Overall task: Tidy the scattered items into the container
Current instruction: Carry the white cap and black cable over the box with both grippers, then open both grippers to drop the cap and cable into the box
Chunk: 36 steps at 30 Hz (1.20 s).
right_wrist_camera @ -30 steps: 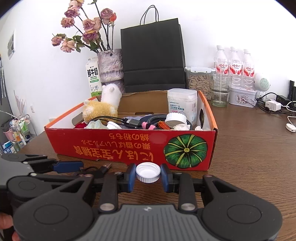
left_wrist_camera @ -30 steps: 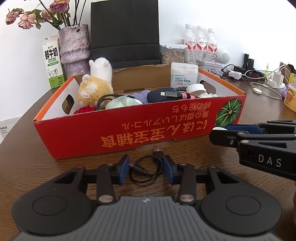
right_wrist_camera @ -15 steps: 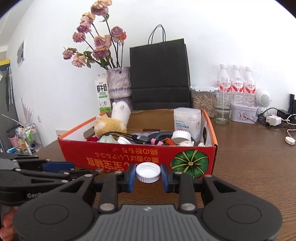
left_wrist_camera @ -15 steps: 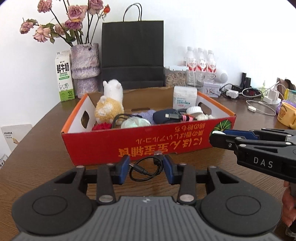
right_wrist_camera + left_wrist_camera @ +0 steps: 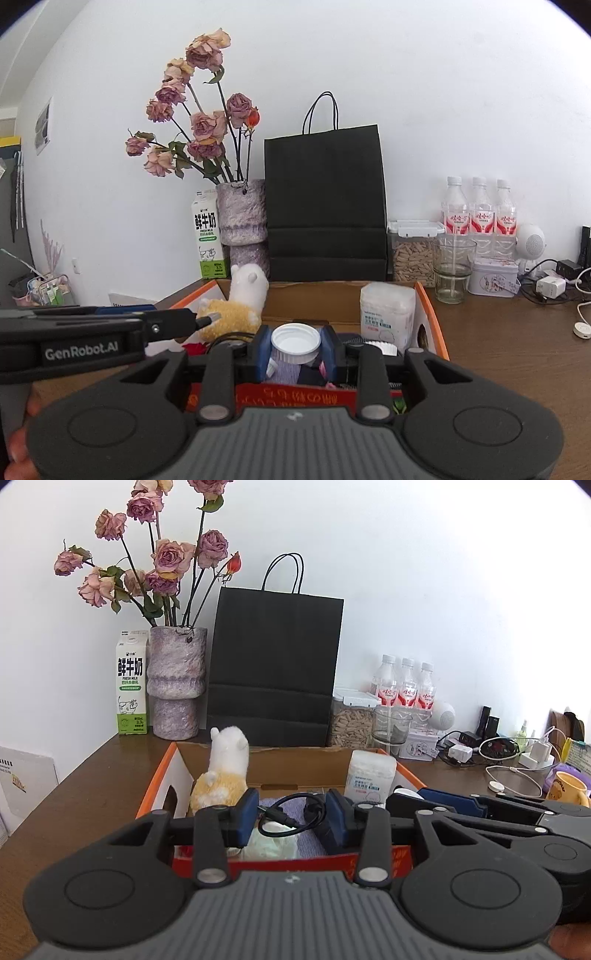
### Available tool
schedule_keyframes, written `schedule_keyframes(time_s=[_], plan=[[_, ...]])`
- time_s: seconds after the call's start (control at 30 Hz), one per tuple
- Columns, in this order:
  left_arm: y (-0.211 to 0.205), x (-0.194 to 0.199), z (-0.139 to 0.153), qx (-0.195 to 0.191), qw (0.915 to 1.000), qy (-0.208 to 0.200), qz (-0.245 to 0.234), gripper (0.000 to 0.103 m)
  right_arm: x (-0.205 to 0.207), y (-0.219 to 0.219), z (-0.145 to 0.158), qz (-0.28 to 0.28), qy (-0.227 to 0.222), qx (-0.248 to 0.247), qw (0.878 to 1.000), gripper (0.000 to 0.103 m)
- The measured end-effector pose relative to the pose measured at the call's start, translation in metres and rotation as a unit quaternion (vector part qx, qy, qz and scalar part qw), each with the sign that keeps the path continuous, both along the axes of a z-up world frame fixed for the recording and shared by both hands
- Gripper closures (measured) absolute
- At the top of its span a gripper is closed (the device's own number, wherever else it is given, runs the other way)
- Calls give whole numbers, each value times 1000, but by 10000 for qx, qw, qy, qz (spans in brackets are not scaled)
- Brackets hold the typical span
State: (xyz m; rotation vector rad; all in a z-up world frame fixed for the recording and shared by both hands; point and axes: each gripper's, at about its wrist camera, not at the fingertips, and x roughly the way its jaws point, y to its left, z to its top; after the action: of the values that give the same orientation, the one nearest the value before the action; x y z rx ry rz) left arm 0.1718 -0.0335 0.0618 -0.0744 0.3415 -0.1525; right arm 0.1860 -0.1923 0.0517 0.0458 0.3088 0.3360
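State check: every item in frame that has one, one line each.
left gripper: shut on the coiled black cable, held over the box
right gripper: shut on the white cap, open side up
red box: open-topped, part filled
plush toy: upright in box
black paper bag: standing
glass: upright

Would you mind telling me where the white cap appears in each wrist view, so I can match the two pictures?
Left wrist: only a white sliver of the cap shows right of centre, at the tip of the right gripper.
Right wrist: the cap sits low at centre, clamped between the blue fingers over the box.
Shared landmark: the black bag behind the box.
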Motion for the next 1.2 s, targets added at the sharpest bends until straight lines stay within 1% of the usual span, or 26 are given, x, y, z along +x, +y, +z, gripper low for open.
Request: schedule_keyframes(time_s=[0.13, 0.2, 0.27, 0.3, 0.37, 0.43, 0.5, 0.67, 0.7, 0.73, 0.77, 0.8, 0.83, 0.87, 0.93, 1.0, 1.2], plan=[[-2, 25, 4, 54, 9999, -161, 28, 62, 27, 6, 5, -166, -72, -9, 9998, 75], [1, 38, 0, 48, 9998, -178, 117, 62, 42, 4, 0, -258, -34, 62, 9996, 75], [4, 48, -9, 57, 9995, -211, 217, 62, 51, 3, -9, -324, 20, 70, 9994, 75], [5, 53, -16, 63, 9995, -177, 241, 62, 56, 2, -15, -376, 85, 22, 9993, 75], [6, 63, -28, 196, 9996, 61, 207, 62, 62, -2, -26, -516, 149, 20, 9986, 75], [8, 67, -34, 262, 9993, 155, 215, 62, 66, -5, -33, -575, 247, 15, 9980, 75], [10, 66, -35, 242, 9993, 147, 231, 62, 69, -7, -36, -565, 317, 36, 9979, 75], [9, 62, -35, 327, 9989, -2, 350, 60, 62, 0, -38, -544, 196, -113, 9983, 75], [8, 60, -36, 386, 9983, -47, 427, 56, 60, 0, -38, -573, 142, -126, 9982, 68], [6, 59, -37, 458, 9975, -107, 520, 40, 57, -1, -37, -632, 94, -139, 9979, 59], [5, 56, -36, 536, 9963, -189, 642, 27, 54, -1, -37, -680, 40, -148, 9976, 31], [5, 53, -36, 581, 9943, -309, 836, 11, 50, -2, -35, -804, -76, -163, 9966, 14], [6, 49, -34, 622, 9913, -480, 1059, 0, 47, -4, -33, -904, -178, -168, 9956, 9], [8, 44, -32, 609, 9887, -687, 1189, 0, 44, -5, -30, -937, -253, -148, 9952, 1], [14, 38, -29, 418, 9882, -866, 1191, 0, 38, -8, -26, -905, -363, -71, 9952, 0], [18, 36, -27, 264, 9882, -887, 1223, 0, 36, -9, -26, -929, -399, -98, 9948, 0], [18, 37, -26, 292, 9889, -823, 1204, 0, 38, -9, -28, -926, -295, -178, 9951, 0]])
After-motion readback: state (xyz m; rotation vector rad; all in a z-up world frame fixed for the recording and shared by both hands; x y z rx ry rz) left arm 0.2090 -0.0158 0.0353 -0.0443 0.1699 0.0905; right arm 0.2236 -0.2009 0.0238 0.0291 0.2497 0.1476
